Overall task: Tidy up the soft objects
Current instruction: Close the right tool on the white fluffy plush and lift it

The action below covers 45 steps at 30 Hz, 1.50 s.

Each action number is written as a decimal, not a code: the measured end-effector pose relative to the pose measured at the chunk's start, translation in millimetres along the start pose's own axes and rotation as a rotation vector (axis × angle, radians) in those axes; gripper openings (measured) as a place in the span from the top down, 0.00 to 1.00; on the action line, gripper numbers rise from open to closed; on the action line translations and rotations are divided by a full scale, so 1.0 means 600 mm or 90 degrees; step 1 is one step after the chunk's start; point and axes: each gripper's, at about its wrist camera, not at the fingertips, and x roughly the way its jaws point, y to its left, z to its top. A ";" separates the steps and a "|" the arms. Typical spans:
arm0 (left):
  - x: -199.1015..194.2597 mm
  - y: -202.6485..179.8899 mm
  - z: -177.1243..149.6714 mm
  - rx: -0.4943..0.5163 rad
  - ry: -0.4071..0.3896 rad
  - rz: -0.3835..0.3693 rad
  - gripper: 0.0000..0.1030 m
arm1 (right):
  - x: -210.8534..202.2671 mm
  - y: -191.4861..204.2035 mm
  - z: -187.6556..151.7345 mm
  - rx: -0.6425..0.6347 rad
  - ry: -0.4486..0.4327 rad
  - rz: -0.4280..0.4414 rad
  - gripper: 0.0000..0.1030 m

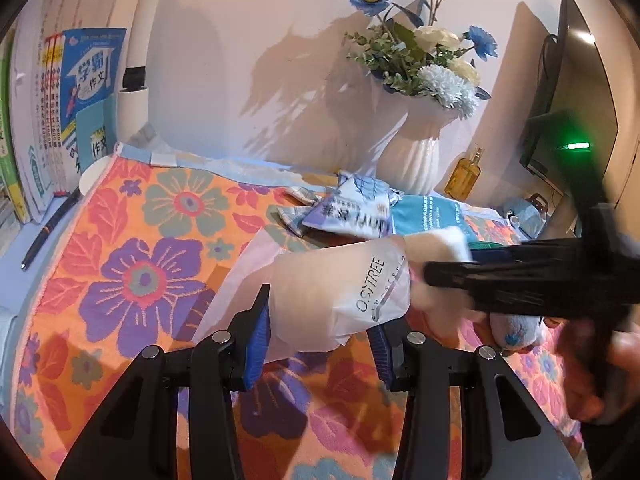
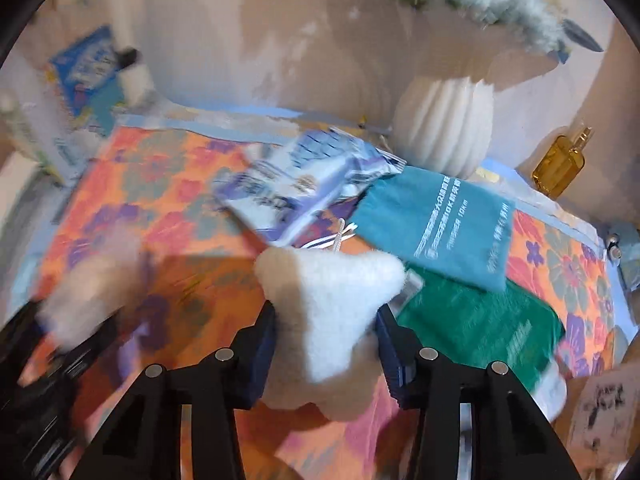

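Observation:
My left gripper [image 1: 318, 330] is shut on a frosted translucent plastic bag [image 1: 340, 296] with printed lettering, held above the floral cloth [image 1: 132, 248]. My right gripper [image 2: 326, 346] is shut on a white star-shaped plush [image 2: 332, 300]; in the left wrist view the plush [image 1: 436, 240] sits at the bag's mouth with the right gripper [image 1: 430, 274] beside it. A small grey plush [image 1: 516, 328] lies under the right gripper. The right wrist view is motion-blurred.
A blue-white tissue pack [image 2: 304, 180], a teal pouch [image 2: 440, 224] and a green pouch [image 2: 480, 324] lie on the cloth. A white vase with flowers [image 1: 416, 152], an amber bottle [image 2: 560, 164], books [image 1: 60, 120], a pen [image 1: 48, 228] and a monitor [image 1: 568, 92] surround it.

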 end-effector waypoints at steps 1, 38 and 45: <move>-0.006 -0.004 -0.005 0.000 0.002 0.000 0.61 | -0.018 0.005 -0.011 -0.004 -0.009 0.014 0.55; -0.067 -0.057 -0.076 0.049 0.002 0.060 0.60 | -0.068 0.033 -0.231 0.038 0.003 0.102 0.50; -0.097 -0.132 -0.090 0.046 0.002 -0.004 0.60 | -0.131 -0.037 -0.264 0.074 -0.026 0.089 0.51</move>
